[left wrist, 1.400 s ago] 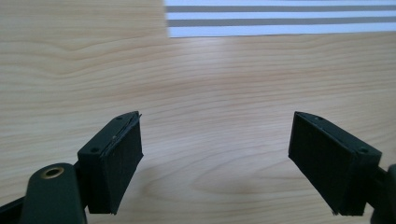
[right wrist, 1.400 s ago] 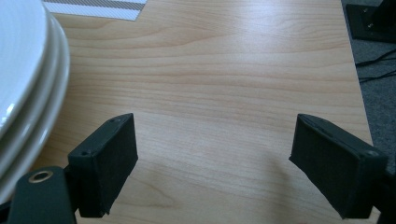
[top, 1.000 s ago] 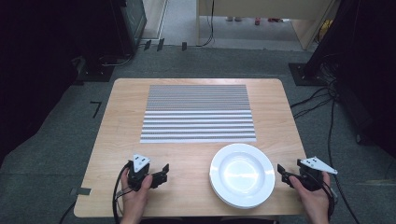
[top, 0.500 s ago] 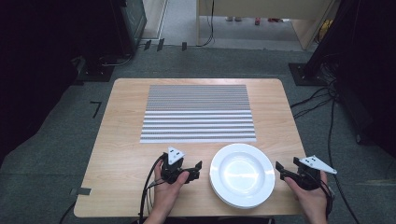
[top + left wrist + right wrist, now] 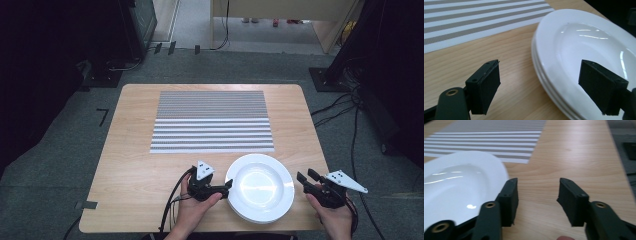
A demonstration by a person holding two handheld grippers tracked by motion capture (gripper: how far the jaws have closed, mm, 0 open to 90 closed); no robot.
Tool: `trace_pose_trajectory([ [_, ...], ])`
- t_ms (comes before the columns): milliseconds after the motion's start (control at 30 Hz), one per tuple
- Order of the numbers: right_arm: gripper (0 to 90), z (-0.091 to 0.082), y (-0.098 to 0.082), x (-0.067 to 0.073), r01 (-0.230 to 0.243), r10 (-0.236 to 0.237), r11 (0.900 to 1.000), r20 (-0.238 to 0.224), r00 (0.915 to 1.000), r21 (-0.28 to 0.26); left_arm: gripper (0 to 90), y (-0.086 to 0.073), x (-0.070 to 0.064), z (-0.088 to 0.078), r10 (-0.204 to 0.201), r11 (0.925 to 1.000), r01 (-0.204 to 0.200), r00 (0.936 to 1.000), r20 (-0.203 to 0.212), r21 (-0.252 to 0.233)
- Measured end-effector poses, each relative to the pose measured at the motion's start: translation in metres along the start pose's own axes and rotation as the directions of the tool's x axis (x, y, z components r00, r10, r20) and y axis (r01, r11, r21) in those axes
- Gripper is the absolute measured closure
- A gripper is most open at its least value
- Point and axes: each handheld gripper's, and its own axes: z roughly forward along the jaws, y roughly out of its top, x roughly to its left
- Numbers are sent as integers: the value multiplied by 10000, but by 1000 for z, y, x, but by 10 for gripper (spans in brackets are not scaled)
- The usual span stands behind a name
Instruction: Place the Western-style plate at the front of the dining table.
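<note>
Left gripper (image 5: 226,186), jaws wide, straddles the rim of the stacked white plates (image 5: 260,187) and should bite only the top one; right gripper (image 5: 306,179), jaws half-narrowed on nothing and just closing, waits beside.

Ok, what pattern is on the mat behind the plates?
Grey and white stripes, finer at the far end; the mat shows best in the high view.

Bright overhead light, glare-streaked plate (image 5: 584,42)
</note>
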Motion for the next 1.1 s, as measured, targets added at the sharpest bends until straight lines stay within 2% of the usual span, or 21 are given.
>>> trace_pose_trajectory([
  [33, 536, -1, 1, 2, 7, -7, 10000, -235, 9997, -3, 179, -1, -4, 1, 10, 10000, -11, 9994, 347, 29],
  [100, 537, -1, 2, 5, -179, 180, 9998, -581, 9982, 20, 184, -2, -7, 2, 64, 9999, -70, 9984, 570, 105],
  [333, 585, 4, -1, 17, -279, 292, 9995, -976, 9948, 140, 253, -9, -16, 6, 343, 9983, -375, 9970, 694, 456],
  [433, 604, 6, -3, 22, -332, 361, 9991, -1197, 9922, 260, 312, -10, -19, 6, 448, 9975, -491, 9957, 816, 514],
  [533, 637, 9, -5, 24, -390, 450, 9980, -1222, 9915, 505, 344, -11, -22, 8, 519, 9965, -571, 9952, 835, 610],
  [600, 641, 10, -6, 24, -395, 470, 9971, -1175, 9920, 652, 349, -12, -22, 9, 596, 9957, -643, 9958, 700, 668],
  [733, 654, 13, -9, 23, -376, 485, 9954, -1246, 9910, 884, 361, -14, -22, 10, 534, 9959, -577, 9966, 620, 703],
  [867, 677, 11, -9, 19, -1170, 1287, 9892, -1425, 9814, 879, 372, -15, -24, 9, 609, 9960, -639, 9970, 482, 627],
  [1000, 694, 9, -9, 20, -1306, 1440, 9852, -1236, 9818, 1107, 382, -14, -24, 8, 551, 9962, -585, 9971, 527, 648],
  [1100, 712, 7, -8, 20, -1317, 1426, 9869, -1226, 9822, 927, 388, -14, -24, 7, 493, 9962, -530, 9974, 531, 698],
])
